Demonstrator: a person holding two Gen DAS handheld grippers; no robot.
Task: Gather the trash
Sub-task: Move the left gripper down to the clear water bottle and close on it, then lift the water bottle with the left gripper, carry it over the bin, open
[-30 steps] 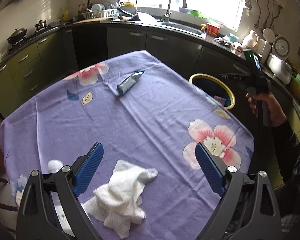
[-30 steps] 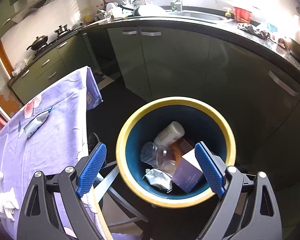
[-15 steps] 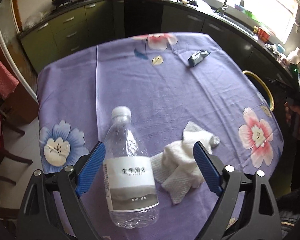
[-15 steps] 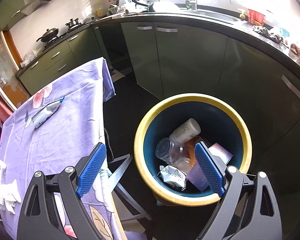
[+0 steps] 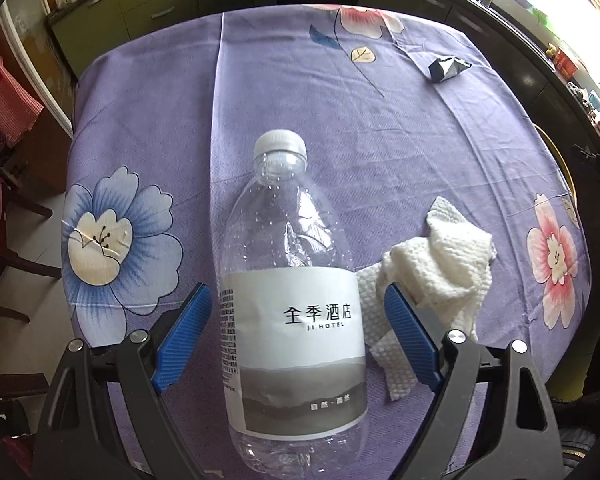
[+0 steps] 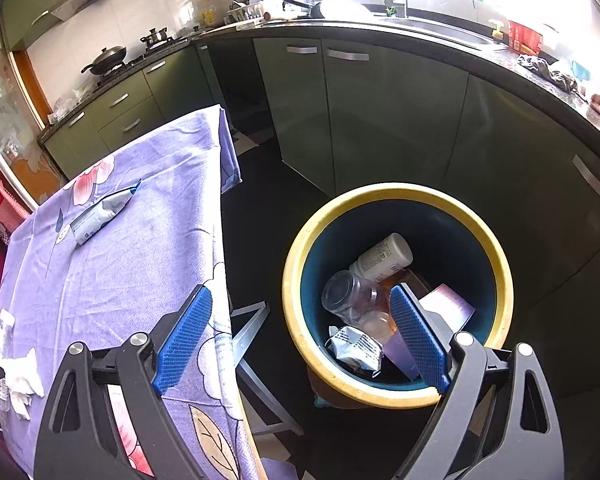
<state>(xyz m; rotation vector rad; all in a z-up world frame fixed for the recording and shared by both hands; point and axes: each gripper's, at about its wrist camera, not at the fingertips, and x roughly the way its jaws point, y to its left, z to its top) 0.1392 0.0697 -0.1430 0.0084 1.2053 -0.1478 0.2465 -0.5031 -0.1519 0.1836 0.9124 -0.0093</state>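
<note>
Between the spread, just-narrowing jaws of the left gripper (image 5: 296, 336), low in the frame, a clear bottle (image 5: 292, 320) is straddled, ungrasped. Over the bin (image 6: 396, 394), the right gripper (image 6: 300, 340) is held released, empty.

You have the bottle (image 5: 292, 312) lying on the table (image 5: 284, 120) near its front edge, cap toward the far edge, between the two fingers of your left gripper (image 5: 298, 336), with a gap on each side. The crumpled paper towel (image 5: 436, 272) lies just beside the bottle, toward the table's right edge, partly behind the right finger. The wrapper (image 5: 446, 68) lies well apart, near the far right corner. Off the table's right edge, on the floor, stands the bin (image 6: 396, 196), under your right gripper (image 6: 302, 336). In it lie a jar (image 6: 346, 294), a small bottle (image 6: 384, 258), a box (image 6: 446, 308) and a packet (image 6: 354, 346). Behind the bin runs the counter (image 6: 440, 46).
</note>
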